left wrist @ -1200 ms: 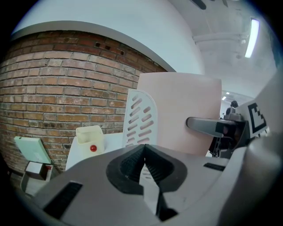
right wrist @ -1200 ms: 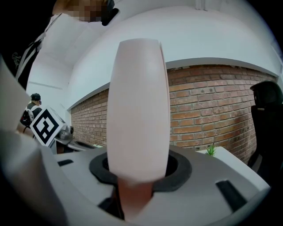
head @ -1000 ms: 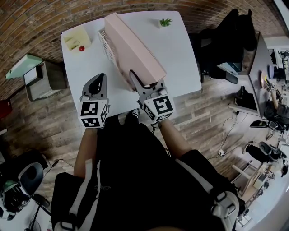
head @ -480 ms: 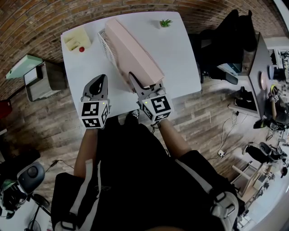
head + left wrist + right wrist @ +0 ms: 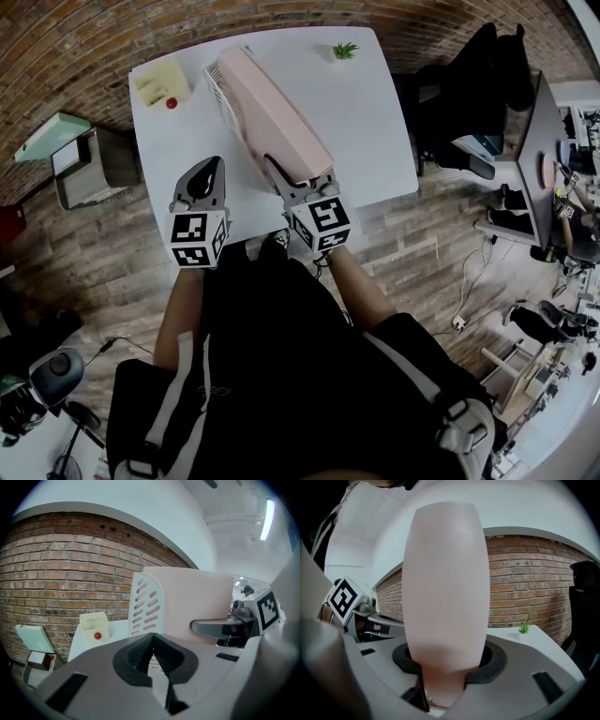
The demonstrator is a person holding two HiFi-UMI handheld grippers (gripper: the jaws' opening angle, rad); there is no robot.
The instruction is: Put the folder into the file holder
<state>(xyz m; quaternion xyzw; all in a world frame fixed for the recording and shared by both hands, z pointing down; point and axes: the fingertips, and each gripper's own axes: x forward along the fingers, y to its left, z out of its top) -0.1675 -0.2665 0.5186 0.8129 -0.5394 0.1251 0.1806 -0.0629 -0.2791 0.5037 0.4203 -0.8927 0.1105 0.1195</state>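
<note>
**Inspector:** Right gripper (image 5: 440,679), state of the jaws?

**Recorder:** Set fairly wide and just now opening further. The thick pale-pink folder (image 5: 446,583) fills the gap and touches both pads. The grip is on its near end.

**Inspector:** Left gripper (image 5: 153,649)?

**Recorder:** Jaws closed tip to tip, nothing between them. It hovers near the white slotted plastic file holder (image 5: 146,603), short of it and to its left from the person's side.

**Inspector:** Position of the folder?

**Recorder:** Its far part lies in the file holder, alongside the slotted wall. The near end projects out of the holder toward the person, and the folder slopes down from the right jaws into the holder.

**Inspector:** Surroundings?

**Recorder:** The holder stands on a white table (image 5: 370,122). Left of the holder is a cream square box with a red ball (image 5: 159,84). Right of the holder and farther back is a small green potted plant (image 5: 345,48).
</note>
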